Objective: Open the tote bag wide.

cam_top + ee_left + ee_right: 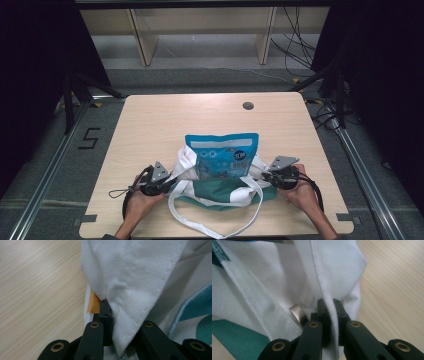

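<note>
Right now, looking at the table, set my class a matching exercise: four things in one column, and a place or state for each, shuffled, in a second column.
Things:
1. blue snack pouch
2. tote bag
3. left gripper
4. round grommet

Places or states:
A. at the table's far edge
B. shut on the bag's white rim
C. standing in the bag's mouth
D. white and green, straps trailing toward the person

Pairs: 1-C, 2-D, 3-B, 4-A
</note>
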